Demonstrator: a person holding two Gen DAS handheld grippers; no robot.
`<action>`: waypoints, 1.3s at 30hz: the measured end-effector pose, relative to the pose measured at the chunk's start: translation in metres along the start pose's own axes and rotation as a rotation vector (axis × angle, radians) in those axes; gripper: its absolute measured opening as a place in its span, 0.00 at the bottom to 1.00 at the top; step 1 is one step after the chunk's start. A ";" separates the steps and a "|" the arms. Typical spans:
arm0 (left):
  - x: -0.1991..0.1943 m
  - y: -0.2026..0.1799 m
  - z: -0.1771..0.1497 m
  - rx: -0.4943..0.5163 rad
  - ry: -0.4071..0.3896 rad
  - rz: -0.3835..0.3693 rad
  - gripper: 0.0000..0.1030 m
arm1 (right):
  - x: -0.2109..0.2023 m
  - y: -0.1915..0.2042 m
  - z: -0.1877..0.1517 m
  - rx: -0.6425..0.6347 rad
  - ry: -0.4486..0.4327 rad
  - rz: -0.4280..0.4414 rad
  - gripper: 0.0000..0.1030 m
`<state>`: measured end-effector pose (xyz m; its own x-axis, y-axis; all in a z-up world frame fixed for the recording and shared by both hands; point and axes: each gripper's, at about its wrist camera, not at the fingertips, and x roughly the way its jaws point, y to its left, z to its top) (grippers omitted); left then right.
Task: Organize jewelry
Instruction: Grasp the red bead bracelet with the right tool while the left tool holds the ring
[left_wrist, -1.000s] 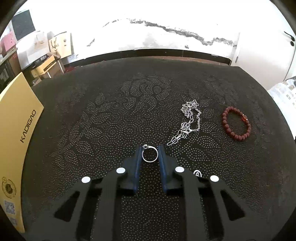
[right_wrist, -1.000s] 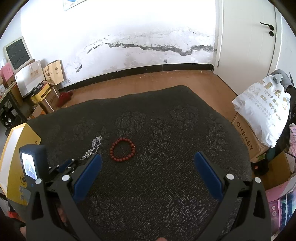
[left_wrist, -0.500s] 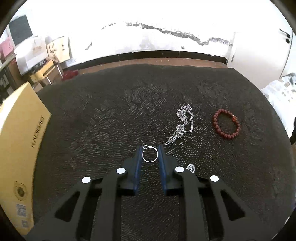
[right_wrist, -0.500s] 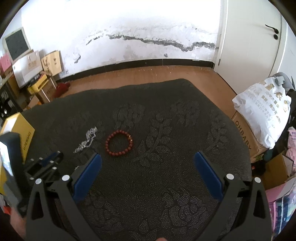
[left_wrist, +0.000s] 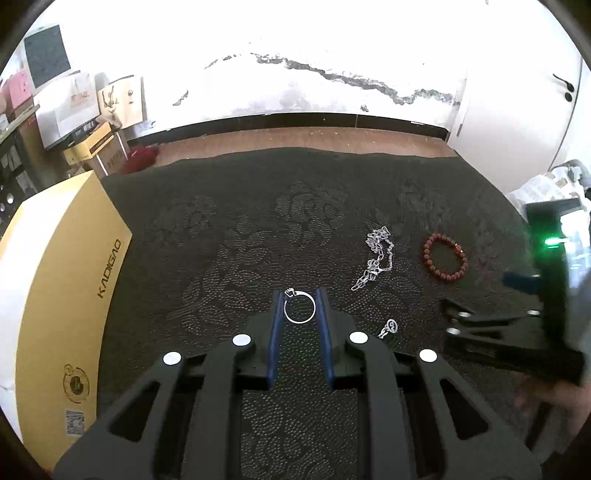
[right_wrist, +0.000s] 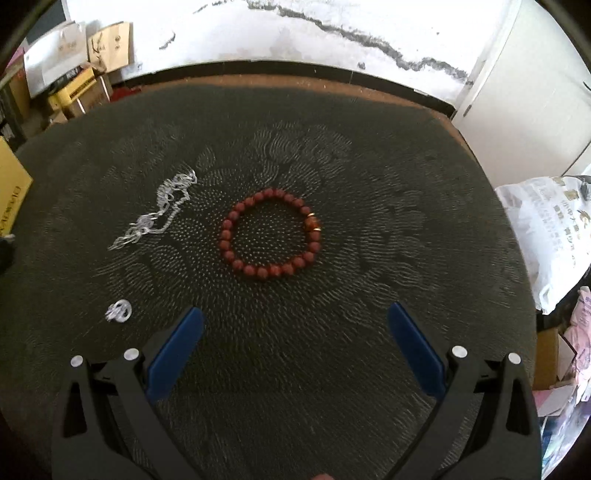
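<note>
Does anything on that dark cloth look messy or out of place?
Only the silver chain, lying in a tangled heap left of the neat red bead bracelet. A small silver piece sits alone nearer the right gripper. The left gripper holds a ring.

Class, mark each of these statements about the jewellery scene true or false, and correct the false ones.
1. The left gripper holds a silver ring. True.
2. The right gripper is shut. False: its fingers are spread wide, empty.
3. The red beaded bracelet lies on the dark patterned cloth. True.
4. The silver chain lies inside the bracelet. False: it lies apart, beside it.
</note>
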<state>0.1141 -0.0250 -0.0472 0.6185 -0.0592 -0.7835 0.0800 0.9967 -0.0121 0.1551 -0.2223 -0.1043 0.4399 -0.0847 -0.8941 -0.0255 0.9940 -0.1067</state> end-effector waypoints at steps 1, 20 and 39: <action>-0.002 0.003 0.001 -0.005 -0.002 -0.002 0.18 | 0.006 0.002 0.002 0.001 0.007 -0.002 0.94; -0.019 0.026 0.000 -0.027 -0.018 -0.009 0.18 | 0.018 -0.007 0.027 0.075 -0.026 0.097 0.69; -0.029 0.032 0.005 -0.031 -0.035 0.026 0.18 | -0.027 -0.012 0.027 0.093 -0.103 0.113 0.08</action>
<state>0.1025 0.0082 -0.0223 0.6472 -0.0351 -0.7615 0.0403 0.9991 -0.0118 0.1682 -0.2302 -0.0673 0.5284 0.0310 -0.8485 0.0009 0.9993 0.0371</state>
